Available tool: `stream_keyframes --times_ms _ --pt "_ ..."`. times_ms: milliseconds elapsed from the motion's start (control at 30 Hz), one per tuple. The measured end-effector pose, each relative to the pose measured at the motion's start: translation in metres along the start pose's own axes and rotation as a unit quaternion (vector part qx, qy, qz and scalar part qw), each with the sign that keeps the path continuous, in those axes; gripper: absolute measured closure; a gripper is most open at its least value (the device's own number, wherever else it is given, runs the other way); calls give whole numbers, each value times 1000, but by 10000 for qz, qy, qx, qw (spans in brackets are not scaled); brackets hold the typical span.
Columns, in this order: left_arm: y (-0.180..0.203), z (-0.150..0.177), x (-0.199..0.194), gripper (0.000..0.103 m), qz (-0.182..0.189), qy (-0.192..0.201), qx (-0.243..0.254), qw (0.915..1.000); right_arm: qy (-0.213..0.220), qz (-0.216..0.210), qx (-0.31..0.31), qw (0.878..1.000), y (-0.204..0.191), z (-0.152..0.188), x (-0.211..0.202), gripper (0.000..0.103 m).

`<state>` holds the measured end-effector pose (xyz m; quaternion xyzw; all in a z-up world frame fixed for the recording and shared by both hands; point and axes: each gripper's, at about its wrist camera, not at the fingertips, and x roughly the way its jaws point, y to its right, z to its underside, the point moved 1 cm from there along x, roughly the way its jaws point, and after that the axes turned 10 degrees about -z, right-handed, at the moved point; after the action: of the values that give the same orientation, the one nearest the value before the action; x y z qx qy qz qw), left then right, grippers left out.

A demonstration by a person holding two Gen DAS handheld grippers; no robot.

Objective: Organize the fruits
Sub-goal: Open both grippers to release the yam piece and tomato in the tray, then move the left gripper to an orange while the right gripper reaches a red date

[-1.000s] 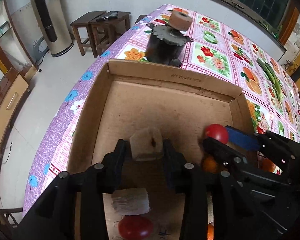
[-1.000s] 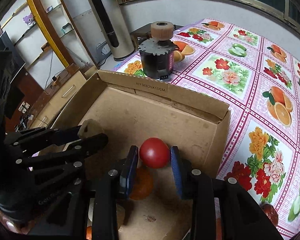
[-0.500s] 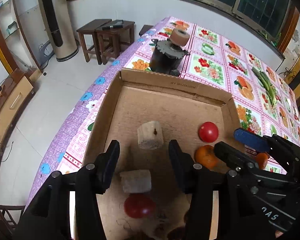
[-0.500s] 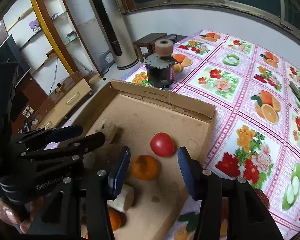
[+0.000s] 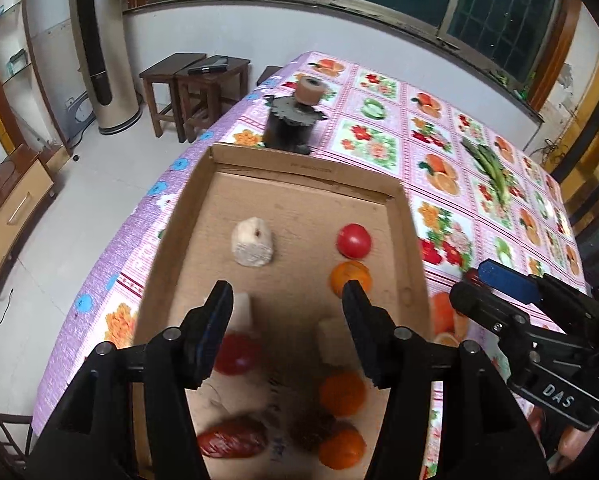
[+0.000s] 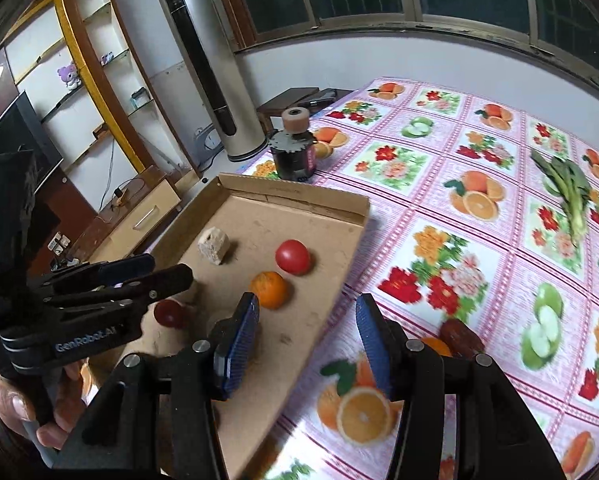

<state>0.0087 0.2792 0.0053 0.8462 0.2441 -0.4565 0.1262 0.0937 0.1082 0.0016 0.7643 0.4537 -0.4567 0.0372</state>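
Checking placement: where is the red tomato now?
In both views, the red tomato lies free inside the cardboard box, right side, just beyond the orange.

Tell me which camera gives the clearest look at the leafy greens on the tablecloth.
The right wrist view: the leafy greens lie unobstructed on the tablecloth, with the stalks and leaves distinct. The left wrist view shows them smaller, farther off, near the fisheye edge.

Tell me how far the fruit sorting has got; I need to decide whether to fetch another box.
Done: the shallow cardboard box already holds a round red tomato, an orange tangerine, a pale lumpy chunk and more. In hand: nothing; the left gripper and right gripper are both open. Left: a dark red-brown piece on the floral tablecloth.
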Motion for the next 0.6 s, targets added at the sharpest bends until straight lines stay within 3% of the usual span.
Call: stream_keyframes --times_ms 600 --pt "55 25 -36 47 497 66 424 9978 205 319 359 9986 43 35 -56 51"
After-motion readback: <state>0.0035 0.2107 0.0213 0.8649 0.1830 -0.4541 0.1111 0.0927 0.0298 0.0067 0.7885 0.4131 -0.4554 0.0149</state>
